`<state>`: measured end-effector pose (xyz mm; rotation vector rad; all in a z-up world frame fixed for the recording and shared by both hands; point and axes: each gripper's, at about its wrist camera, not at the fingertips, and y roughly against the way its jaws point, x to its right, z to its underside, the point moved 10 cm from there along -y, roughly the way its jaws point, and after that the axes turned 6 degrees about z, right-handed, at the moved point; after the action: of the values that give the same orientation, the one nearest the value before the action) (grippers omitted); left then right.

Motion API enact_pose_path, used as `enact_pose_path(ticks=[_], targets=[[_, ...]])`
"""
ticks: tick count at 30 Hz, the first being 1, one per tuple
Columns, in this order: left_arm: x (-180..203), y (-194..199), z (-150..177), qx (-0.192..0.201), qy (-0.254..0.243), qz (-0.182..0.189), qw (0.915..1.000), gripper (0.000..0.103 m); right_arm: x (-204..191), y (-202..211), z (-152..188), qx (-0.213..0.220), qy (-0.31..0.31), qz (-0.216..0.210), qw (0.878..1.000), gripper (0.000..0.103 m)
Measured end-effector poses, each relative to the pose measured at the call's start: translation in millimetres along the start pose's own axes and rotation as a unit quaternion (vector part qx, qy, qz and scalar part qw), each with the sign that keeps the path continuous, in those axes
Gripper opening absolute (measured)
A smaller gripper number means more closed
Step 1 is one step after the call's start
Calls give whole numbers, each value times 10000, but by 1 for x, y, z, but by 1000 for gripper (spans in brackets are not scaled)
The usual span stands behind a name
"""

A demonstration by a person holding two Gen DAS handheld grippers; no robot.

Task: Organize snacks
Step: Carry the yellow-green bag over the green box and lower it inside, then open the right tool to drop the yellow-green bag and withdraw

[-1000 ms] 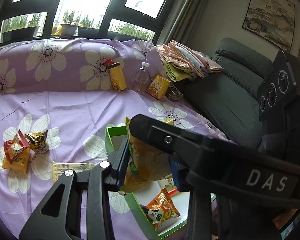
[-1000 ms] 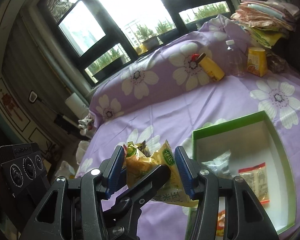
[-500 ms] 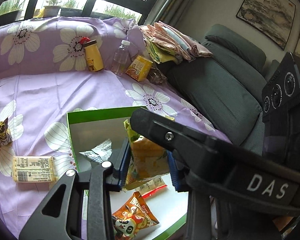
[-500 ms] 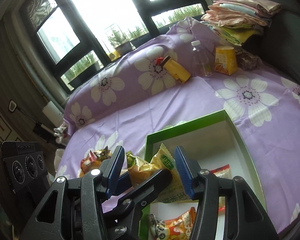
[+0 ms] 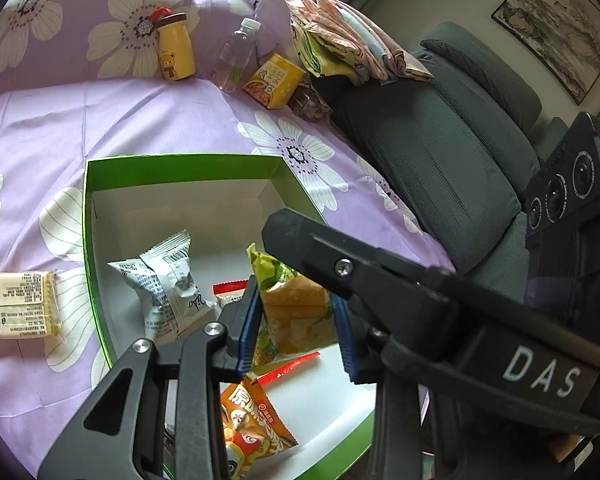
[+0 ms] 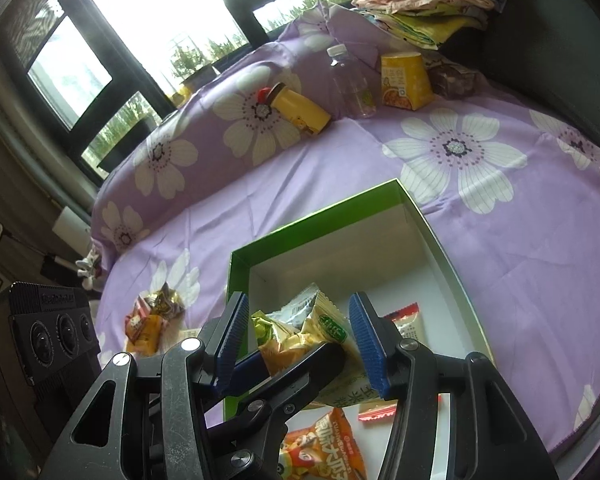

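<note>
You are working over a bed [image 5: 148, 120] covered in a purple flowered sheet, and the green box [image 5: 180, 160] with its white floor is lying open on it, directly beneath both grippers. That is the relation the coming move is turning on: the yellow snack bag [image 5: 296, 312] you are carrying is hanging right above the box floor, its long axis running upward from the fingers, so letting go is likely to drop it inside. Your left gripper [image 5: 296, 330] is pinching the bag's lower part, its blue pads pressing on both sides. Your right gripper [image 6: 300, 344] is reaching across the same bag [image 6: 296, 336], its fingers standing partly apart on either side; whether those pads are actually touching the wrapper, you cannot tell from here. So the left hand is doing the visible holding. Already lying in the box are a white packet [image 5: 164, 280], an orange packet [image 5: 248, 416] and a small red-edged packet [image 6: 404, 324]. Outside it, a flat pale pack [image 5: 16, 304] and a small pile of wrapped snacks [image 6: 152, 320] are waiting on the sheet.
</note>
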<state>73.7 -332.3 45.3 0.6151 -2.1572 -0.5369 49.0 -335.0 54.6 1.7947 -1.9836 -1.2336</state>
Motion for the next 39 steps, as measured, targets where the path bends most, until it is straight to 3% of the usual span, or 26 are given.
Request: enact_pose_path(ticks=[19, 27, 32, 37, 39], targets=[[-24, -25, 21, -495, 414, -265, 9976, 33, 18, -28, 21, -566, -75, 223, 9981, 56], [-32, -26, 24, -509, 508, -347, 9968, 33, 24, -33, 25, -729, -182, 323, 9966, 56], [-24, -15, 20, -396, 427, -188, 9981, 36, 26, -28, 24, -681, -282, 255, 9970, 56], [-22, 4, 16, -204, 313, -260, 9990, 45, 27, -21, 20, -532, -381, 255, 9975, 62], [-25, 17, 14, -129, 296, -354, 9989, 57, 27, -19, 19, -520, -374, 247, 9976, 63]])
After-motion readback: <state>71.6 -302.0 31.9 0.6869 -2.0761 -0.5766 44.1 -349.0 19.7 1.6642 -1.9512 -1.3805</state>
